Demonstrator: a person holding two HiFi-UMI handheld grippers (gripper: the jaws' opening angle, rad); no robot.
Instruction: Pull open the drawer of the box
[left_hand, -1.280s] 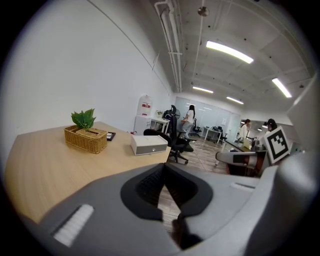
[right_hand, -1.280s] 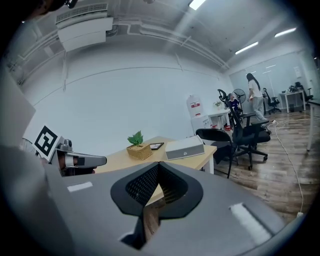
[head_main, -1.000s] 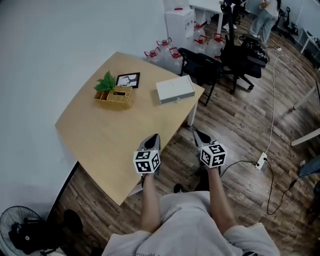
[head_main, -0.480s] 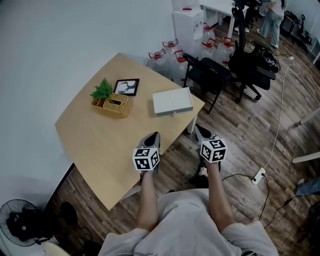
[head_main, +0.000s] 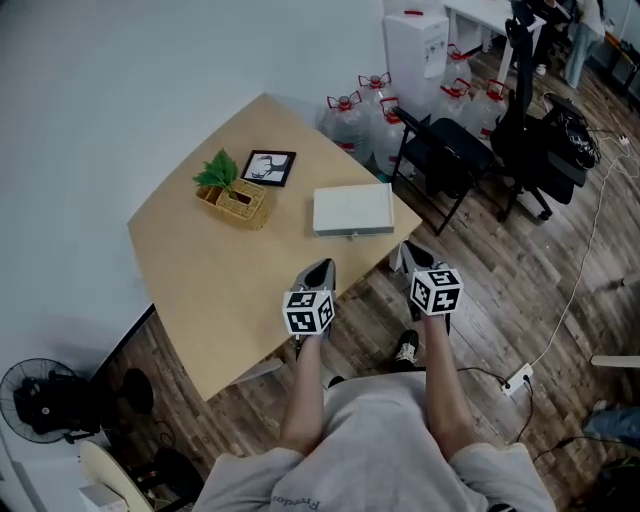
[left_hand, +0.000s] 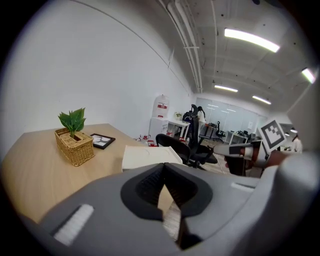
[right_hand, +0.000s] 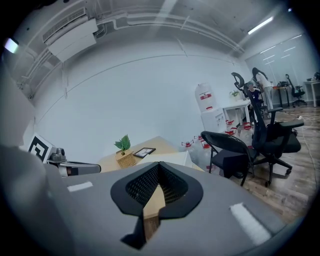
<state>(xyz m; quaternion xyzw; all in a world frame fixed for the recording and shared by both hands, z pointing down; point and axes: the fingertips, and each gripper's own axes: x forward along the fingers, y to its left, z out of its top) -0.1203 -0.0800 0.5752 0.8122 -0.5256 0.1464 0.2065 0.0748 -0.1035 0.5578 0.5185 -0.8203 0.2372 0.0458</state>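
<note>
Short of the flat white box (head_main: 352, 211), left gripper (head_main: 322, 268) and right gripper (head_main: 406, 252) sit closed.

The box (head_main: 352, 210) was white, flat and rectangular, lying level on the wooden table (head_main: 225, 275) near its right edge. Its drawer (head_main: 350, 231) looked shut, flush with the near face.

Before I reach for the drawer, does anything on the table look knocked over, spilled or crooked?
Nothing stands out. The white box sits flat near the table edge, drawer apparently closed. The wicker basket stands upright, the picture frame beside it. No spill shows. The left hand-held gripper and right hand-held gripper are shut, empty.
</note>
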